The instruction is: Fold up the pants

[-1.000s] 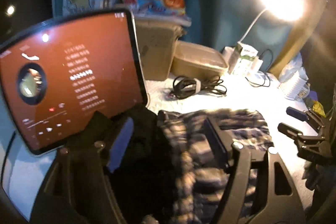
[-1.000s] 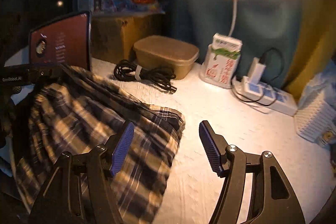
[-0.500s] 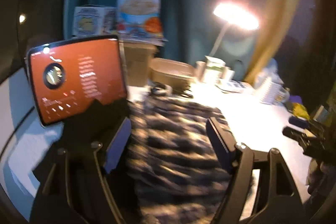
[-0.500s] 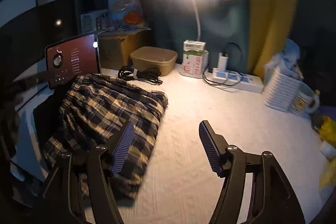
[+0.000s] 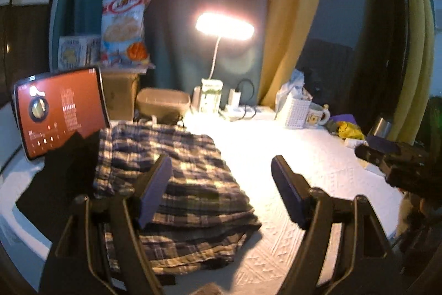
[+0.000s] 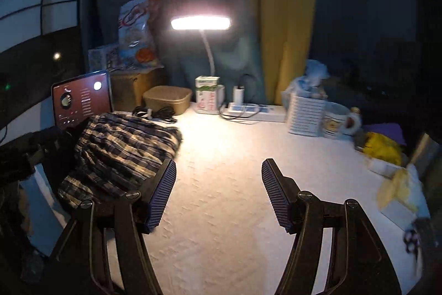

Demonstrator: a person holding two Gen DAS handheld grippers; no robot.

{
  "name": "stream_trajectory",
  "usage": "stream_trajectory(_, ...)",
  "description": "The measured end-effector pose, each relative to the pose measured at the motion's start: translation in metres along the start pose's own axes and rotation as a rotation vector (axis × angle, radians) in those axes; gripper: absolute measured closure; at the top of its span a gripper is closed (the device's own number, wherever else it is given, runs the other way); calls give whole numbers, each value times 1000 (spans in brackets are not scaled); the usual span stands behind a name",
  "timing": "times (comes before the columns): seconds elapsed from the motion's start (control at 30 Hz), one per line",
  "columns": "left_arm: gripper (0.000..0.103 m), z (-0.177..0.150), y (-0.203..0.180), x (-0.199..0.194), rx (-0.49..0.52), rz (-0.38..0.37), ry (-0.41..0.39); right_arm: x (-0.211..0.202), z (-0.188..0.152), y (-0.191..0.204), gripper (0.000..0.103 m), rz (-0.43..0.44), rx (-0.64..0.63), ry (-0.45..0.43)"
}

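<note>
The plaid pants (image 5: 182, 184) lie folded in a compact stack on the white table (image 5: 304, 156), at its left side; they also show in the right wrist view (image 6: 121, 151). My left gripper (image 5: 221, 192) is open and empty, held above the near right edge of the stack. My right gripper (image 6: 218, 192) is open and empty, above bare table to the right of the pants. The right gripper also shows at the right edge of the left wrist view (image 5: 386, 159).
A lit tablet (image 5: 59, 109) stands left of the pants. Behind are a cardboard box (image 5: 121, 93), a lidded container (image 5: 163, 102), a coiled cable (image 6: 154, 112), a desk lamp (image 5: 223, 26), a power strip (image 6: 248, 109), a white basket (image 6: 306, 115) and a mug (image 6: 337, 120).
Both grippers have pulled back and up from the pants. The left gripper was low over the fabric and now looks down on the folded stack from farther away.
</note>
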State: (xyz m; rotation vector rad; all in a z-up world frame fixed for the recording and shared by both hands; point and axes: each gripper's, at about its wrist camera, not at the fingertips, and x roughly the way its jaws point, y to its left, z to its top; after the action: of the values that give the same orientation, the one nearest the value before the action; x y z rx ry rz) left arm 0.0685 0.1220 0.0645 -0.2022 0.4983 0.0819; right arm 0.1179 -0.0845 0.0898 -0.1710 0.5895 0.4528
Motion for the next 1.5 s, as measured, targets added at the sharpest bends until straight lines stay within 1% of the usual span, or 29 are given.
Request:
stream_trajectory(0.1, 28, 6, -12, -10, 33, 0, -37, -21, -6, -9, 35, -50, 11, -24)
stream_trajectory(0.2, 28, 12, -24, -22, 61, 39, -77, -41, -6, -15, 35, -68, 21, -49)
stream_trajectory(0.27, 28, 17, -31, -35, 81, 54, -122, -53, -3, -18, 35, -83, 28, -76)
stream_trajectory(0.33, 28, 22, -37, -44, 102, 57, -142, -67, 3, -18, 35, -90, 38, -105)
stream_trajectory(0.53, 27, 37, -56, -64, 149, 45, -171, -103, 14, -16, 35, -130, 49, -185)
stream_trajectory(0.6, 27, 37, -60, -62, 171, 76, -149, -110, 14, -17, 35, -155, 59, -195)
stream_trajectory(0.63, 27, 35, -62, -61, 183, 93, -142, -112, 14, -18, 35, -163, 61, -198)
stream_trajectory(0.7, 27, 29, -64, -57, 205, 122, -124, -113, 14, -21, 30, -175, 66, -200)
stream_trajectory(0.73, 27, 27, -63, -55, 209, 121, -113, -113, 13, -22, 28, -173, 69, -199)
stream_trajectory(0.8, 27, 22, -61, -52, 206, 99, -91, -110, 12, -22, 28, -173, 68, -191)
stream_trajectory(0.9, 27, 17, -57, -49, 187, 89, -70, -103, 10, -20, 28, -163, 65, -170)
stream_trajectory(1.03, 27, 15, -51, -48, 164, 96, -87, -94, 7, -15, 28, -149, 58, -149)
stream_trajectory(1.17, 27, 13, -48, -44, 157, 103, -81, -87, 5, -12, 28, -141, 58, -132)
stream_trajectory(1.27, 27, 11, -45, -43, 146, 125, -78, -83, 4, -8, 28, -138, 58, -123)
stream_trajectory(1.5, 27, 11, -41, -45, 122, 119, -87, -80, 3, 2, 28, -128, 48, -113)
